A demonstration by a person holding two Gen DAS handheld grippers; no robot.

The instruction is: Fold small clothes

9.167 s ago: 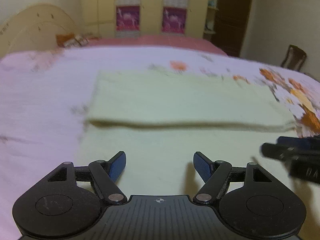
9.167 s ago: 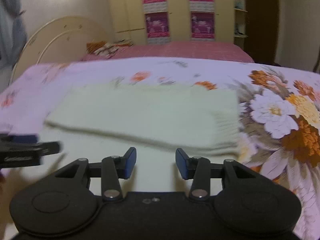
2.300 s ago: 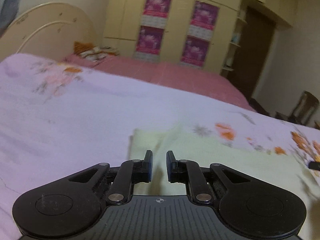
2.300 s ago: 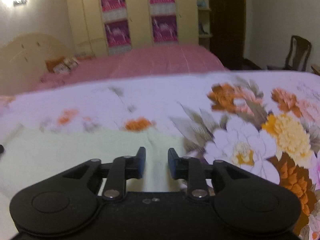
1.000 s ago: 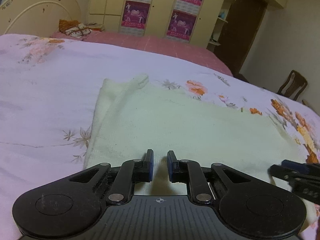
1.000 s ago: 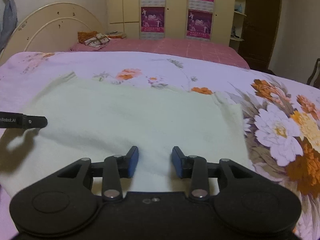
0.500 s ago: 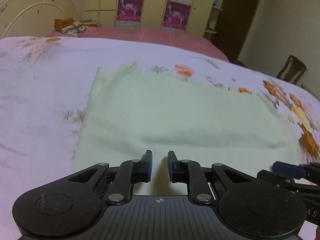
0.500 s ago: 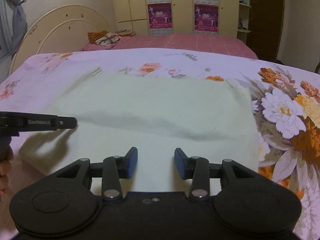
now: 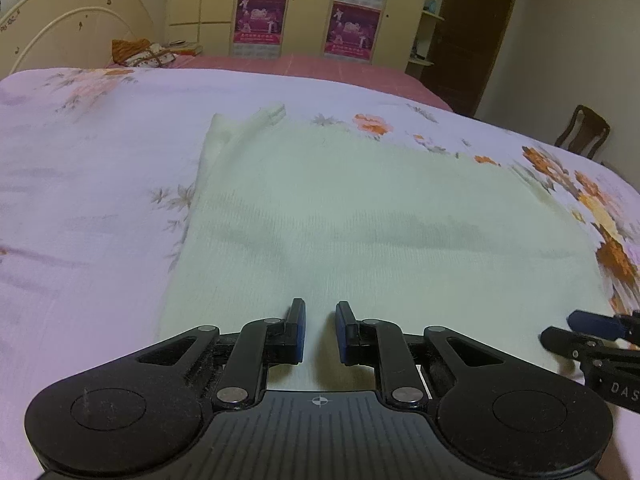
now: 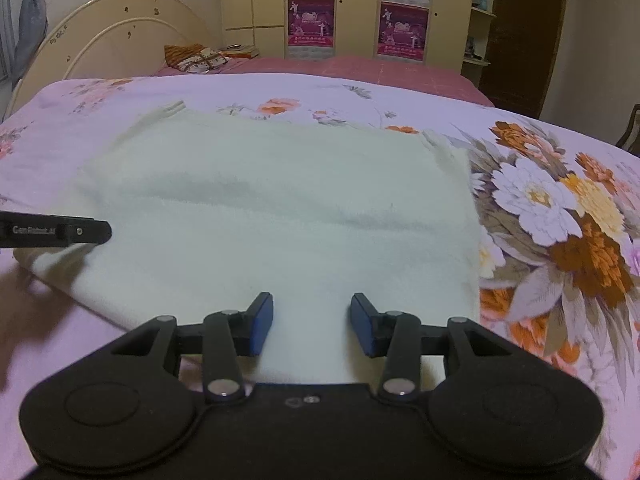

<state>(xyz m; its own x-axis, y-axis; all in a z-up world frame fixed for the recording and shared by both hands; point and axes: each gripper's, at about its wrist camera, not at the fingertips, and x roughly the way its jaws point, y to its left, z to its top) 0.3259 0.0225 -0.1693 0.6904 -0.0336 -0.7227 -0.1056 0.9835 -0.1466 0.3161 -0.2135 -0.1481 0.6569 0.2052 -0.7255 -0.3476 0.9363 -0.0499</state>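
Pale cream knit garment (image 9: 360, 216), soft ribbed fabric, lies flat as a folded rectangle on the floral lilac bedsheet (image 9: 88, 200), centre of bed. Looks light, limp, stretchy; prob. sags and drags if lifted from one spot, not fragile, not slippery. Best hold: near edge corners, both at once, pinch all layers. Left tongs (image 9: 318, 330) nearly together w/ small gap, nothing visibly clamped, over near-left part. Right tongs (image 10: 312, 326) apart, nothing pinched, cloth below them near right edge.
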